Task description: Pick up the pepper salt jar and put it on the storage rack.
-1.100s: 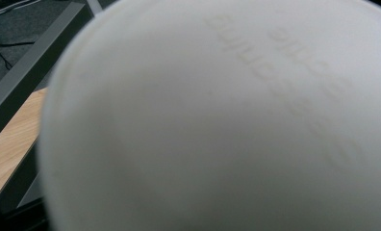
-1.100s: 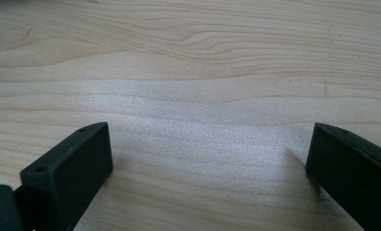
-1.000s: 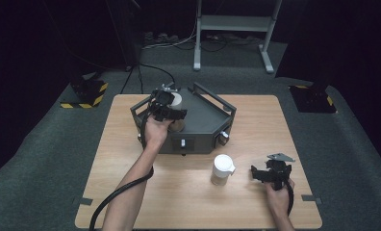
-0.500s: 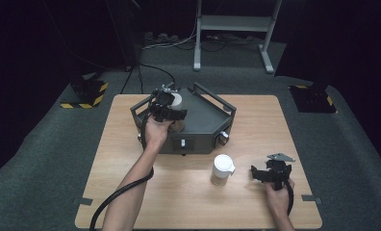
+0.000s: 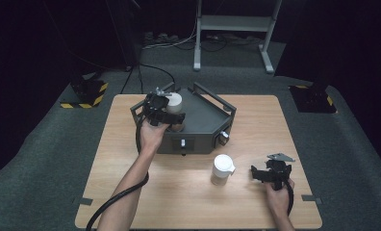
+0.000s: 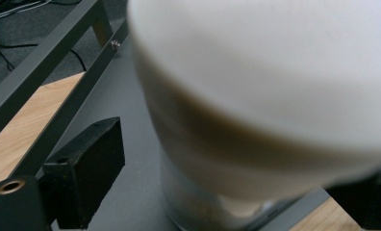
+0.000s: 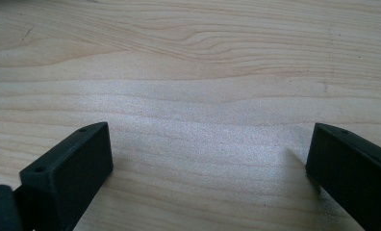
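On the dark tray at the table's back edge, a white cup stands in the tray's left rear corner. The left gripper is at it, its jaws just opened; in the left gripper view the cup sits between them, with a gap showing beside the left pad. A second white cup stands near the front edge. Right of it, the right gripper rests with jaws wide over bare wood.

Dark room, grey carpet, wooden table
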Action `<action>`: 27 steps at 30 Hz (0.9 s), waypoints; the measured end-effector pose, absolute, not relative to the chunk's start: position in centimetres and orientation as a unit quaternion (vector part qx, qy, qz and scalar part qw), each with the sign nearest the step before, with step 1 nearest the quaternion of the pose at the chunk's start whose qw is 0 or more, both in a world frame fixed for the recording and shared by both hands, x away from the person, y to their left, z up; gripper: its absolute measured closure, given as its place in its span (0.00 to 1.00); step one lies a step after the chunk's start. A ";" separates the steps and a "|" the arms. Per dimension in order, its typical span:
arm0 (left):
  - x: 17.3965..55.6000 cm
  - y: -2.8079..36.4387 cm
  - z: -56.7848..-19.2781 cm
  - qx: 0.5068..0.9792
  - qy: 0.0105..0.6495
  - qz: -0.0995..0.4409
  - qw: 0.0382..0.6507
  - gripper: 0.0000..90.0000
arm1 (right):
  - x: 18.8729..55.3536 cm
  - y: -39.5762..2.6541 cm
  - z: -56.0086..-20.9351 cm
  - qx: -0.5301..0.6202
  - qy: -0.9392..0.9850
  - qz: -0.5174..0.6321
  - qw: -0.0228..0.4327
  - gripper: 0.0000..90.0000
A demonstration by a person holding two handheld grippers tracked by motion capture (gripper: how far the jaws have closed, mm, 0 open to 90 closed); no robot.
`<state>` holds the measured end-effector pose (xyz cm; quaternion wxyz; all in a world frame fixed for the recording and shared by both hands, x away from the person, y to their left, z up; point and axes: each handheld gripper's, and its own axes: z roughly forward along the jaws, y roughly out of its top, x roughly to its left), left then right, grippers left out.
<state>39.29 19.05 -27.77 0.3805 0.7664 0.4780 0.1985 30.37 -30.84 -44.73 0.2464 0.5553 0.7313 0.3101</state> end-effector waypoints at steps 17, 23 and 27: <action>36.4 21.8 -29.0 0.753 0.483 0.188 0.406 0.07 | 30.4 -30.8 -44.7 0.556 0.731 0.310 0.246 0.02; 35.4 22.6 -29.6 0.751 0.484 0.176 0.413 0.08 | 30.4 -30.8 -44.7 0.556 0.731 0.310 0.246 0.02; 34.6 22.7 -29.8 0.753 0.483 0.182 0.408 0.05 | 30.4 -30.8 -44.7 0.556 0.731 0.310 0.246 0.02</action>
